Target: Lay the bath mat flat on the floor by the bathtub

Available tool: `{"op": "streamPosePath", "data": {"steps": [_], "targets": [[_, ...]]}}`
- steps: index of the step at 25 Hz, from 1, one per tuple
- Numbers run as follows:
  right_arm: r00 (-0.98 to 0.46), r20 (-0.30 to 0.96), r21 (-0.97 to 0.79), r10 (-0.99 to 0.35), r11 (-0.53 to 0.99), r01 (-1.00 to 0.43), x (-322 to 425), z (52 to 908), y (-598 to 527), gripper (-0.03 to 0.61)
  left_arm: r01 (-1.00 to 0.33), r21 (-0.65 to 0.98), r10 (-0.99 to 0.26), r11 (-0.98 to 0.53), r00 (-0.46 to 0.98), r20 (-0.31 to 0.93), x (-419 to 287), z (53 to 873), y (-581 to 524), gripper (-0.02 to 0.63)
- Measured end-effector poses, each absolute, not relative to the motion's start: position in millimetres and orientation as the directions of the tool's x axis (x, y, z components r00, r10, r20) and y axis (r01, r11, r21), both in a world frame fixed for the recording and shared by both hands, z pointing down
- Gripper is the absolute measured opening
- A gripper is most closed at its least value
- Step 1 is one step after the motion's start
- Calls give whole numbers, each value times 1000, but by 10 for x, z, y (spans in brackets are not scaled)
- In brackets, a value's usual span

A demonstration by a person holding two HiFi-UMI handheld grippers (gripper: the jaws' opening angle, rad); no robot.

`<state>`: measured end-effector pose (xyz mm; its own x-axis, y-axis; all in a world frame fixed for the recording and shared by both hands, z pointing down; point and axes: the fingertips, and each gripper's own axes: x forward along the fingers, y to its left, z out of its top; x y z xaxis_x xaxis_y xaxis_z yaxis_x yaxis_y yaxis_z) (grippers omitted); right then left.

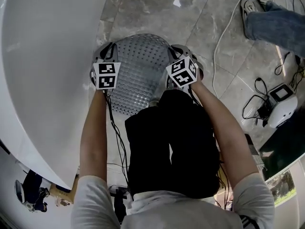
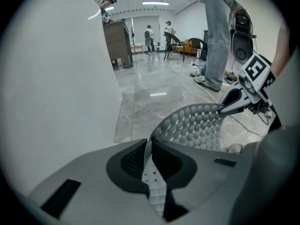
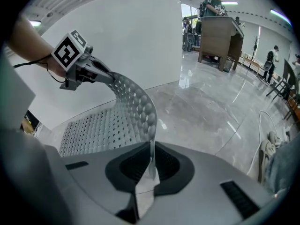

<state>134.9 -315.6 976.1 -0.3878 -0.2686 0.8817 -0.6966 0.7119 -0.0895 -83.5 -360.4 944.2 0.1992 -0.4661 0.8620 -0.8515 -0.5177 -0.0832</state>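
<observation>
Two corners of the bath mat [image 1: 138,75] are pinched, one in each gripper. The left gripper [image 2: 149,170] has its jaws closed almost fully on the thin edge of the mat, which runs up between them and curves off toward the other hand. The right gripper [image 3: 151,168] is closed the same way on the opposite corner of that near edge. In the head view the mat hangs forward and down from the two grippers. It is over the grey marble floor [image 1: 214,18], just beside the curved white wall of the bathtub [image 1: 43,66]. Its far edge looks close to the floor or on it, though the steep angle makes that hard to settle.

The mat seems a light, rubbery sheet, dotted with bumps and small holes. It bows and curls between the two holds rather than lying flat, so it is limp, not stiff. It would likely fold on itself if slack is let in. Being so thin, it gives the jaws little to bite, and a smooth surface could slip out under a tug. The two corners of one edge, well apart as now, appear the sensible place to hold. That spreads the sheet to its width and lets the free end meet the floor first, with the rest laid back alongside the tub.
</observation>
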Motion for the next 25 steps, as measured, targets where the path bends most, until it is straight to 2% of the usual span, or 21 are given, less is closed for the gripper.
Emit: {"op": "streamPosePath", "data": {"steps": [12, 20, 25], "targets": [[-373, 881, -62, -291, 711, -701, 1431, 10257, -3390, 22, -841, -90, -491, -534, 222, 842, -767, 9972, -4036, 31], [-319, 843, 44, -434, 646, -762, 1482, 10646, -3591, 21, -854, -138, -598, -501, 227, 769, -715, 10397, -4261, 31], [-318, 822, 89, -473, 657, -748, 1506, 10757, -3614, 21, -852, -163, -633, -498, 229, 739, -697, 10544, -4373, 31]]}}
